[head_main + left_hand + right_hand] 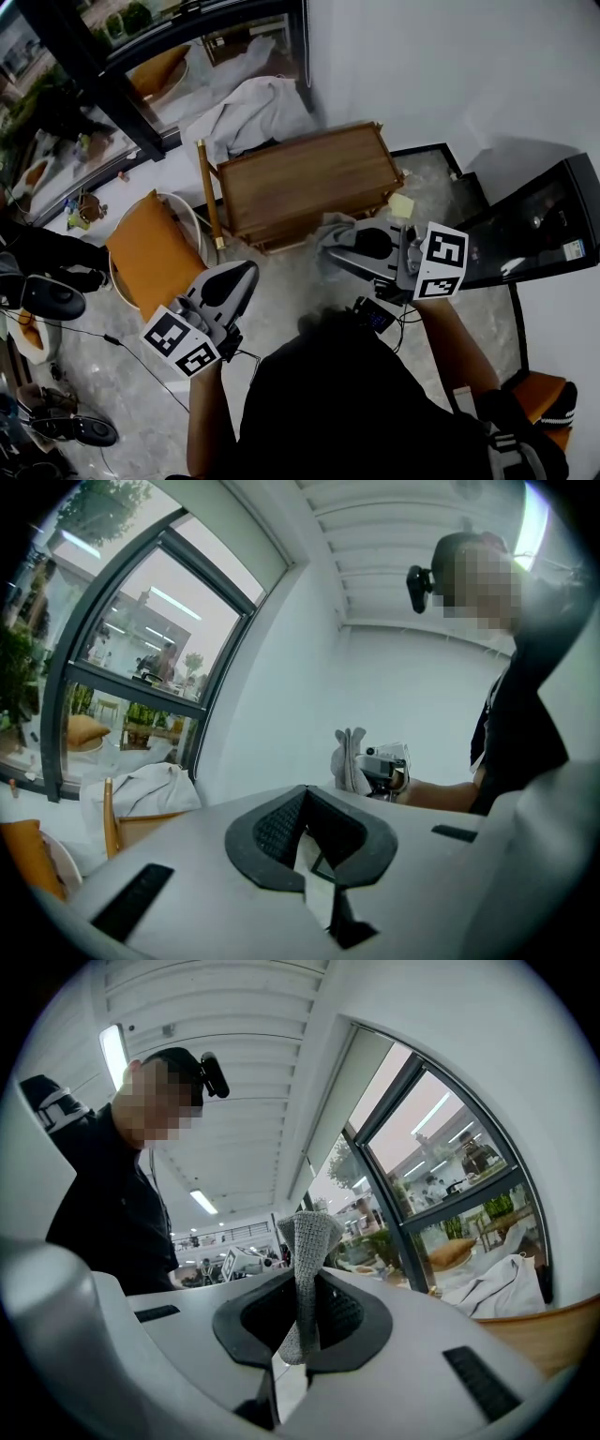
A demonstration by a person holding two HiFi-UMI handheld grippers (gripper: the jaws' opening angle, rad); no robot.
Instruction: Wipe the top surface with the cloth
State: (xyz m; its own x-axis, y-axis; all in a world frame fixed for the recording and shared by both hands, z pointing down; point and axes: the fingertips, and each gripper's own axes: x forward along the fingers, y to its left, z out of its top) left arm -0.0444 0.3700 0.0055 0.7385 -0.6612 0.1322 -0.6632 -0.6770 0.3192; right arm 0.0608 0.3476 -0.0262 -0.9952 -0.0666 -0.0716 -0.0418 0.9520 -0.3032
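Right hand-held gripper [303, 1277] clamped on cloth [310, 1241] (partly hidden overhead) — left hand-held gripper [305, 799] closed, empty

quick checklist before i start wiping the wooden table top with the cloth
1. Grey knitted cloth gripped: ok, right gripper jaws shut on it.
2. Left gripper empty: ok, jaws together on nothing.
3. Brown wooden table top bare: ok.
4. Cloth over the top: not ok, it sits short of the near edge.
5. White crumpled sheet clear of the back corner: cannot tell.
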